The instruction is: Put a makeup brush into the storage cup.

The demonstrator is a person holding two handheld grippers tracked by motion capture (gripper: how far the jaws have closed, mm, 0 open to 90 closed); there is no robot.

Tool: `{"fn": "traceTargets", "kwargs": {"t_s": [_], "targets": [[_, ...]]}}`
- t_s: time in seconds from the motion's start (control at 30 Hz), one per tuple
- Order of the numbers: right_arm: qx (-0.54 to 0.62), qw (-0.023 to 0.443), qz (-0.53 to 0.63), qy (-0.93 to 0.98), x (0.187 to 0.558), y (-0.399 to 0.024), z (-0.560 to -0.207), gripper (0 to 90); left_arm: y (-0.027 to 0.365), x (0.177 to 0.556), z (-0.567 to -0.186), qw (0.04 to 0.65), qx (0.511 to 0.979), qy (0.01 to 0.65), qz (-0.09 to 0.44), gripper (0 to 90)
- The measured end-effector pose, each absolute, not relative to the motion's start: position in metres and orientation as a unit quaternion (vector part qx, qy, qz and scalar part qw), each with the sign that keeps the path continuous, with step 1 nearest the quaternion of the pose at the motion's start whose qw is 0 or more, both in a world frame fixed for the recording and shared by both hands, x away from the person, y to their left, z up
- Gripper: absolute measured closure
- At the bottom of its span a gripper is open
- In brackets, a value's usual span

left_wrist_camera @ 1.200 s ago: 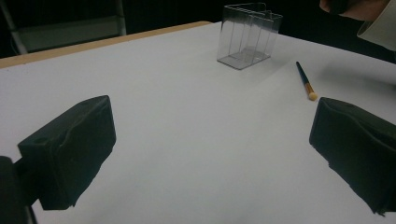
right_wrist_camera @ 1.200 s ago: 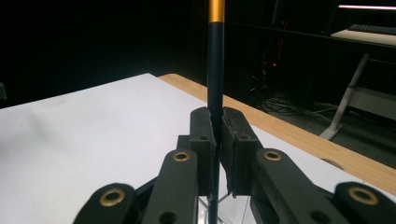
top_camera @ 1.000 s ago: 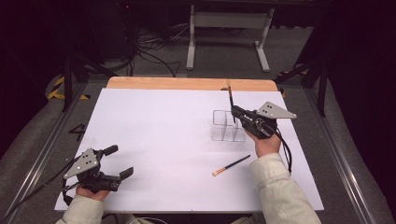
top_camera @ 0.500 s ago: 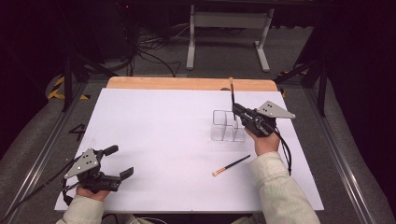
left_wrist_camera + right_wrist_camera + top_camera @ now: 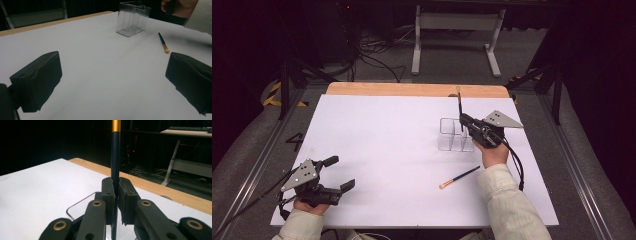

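Little has shifted since the earlier frame. Right gripper (image 5: 460, 118) stays clamped on the slim dark gold-banded brush (image 5: 459, 102), upright above the clear plastic organiser (image 5: 454, 135), tabletop's far right. Light, stiff, slippery; grip mid-handle. Left gripper (image 5: 337, 173) open, empty.

Clear glossy plastic organizer (image 5: 455, 135); matt white table sheet (image 5: 382, 145); brush (image 5: 115, 157) ferrule probably metal.

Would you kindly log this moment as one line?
right gripper: shut on brush, upright above clear organizer | left gripper: open, idle | second brush: on table
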State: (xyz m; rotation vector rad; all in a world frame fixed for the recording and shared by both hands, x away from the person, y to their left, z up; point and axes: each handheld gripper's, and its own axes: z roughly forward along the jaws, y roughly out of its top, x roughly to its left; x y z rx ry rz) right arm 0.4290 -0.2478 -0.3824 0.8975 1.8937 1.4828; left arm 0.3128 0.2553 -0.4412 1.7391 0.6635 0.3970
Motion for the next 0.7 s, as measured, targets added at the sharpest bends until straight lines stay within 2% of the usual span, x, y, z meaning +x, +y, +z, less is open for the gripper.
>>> {"fn": "traceTargets", "kwargs": {"t_s": [0.7], "targets": [[0.365, 0.254, 0.537, 0.717, 0.431, -0.253, -0.403, 83.3, 0.255, 0.313, -0.441, 0.579, 0.745, 0.283, 0.170, 1.3]]}}
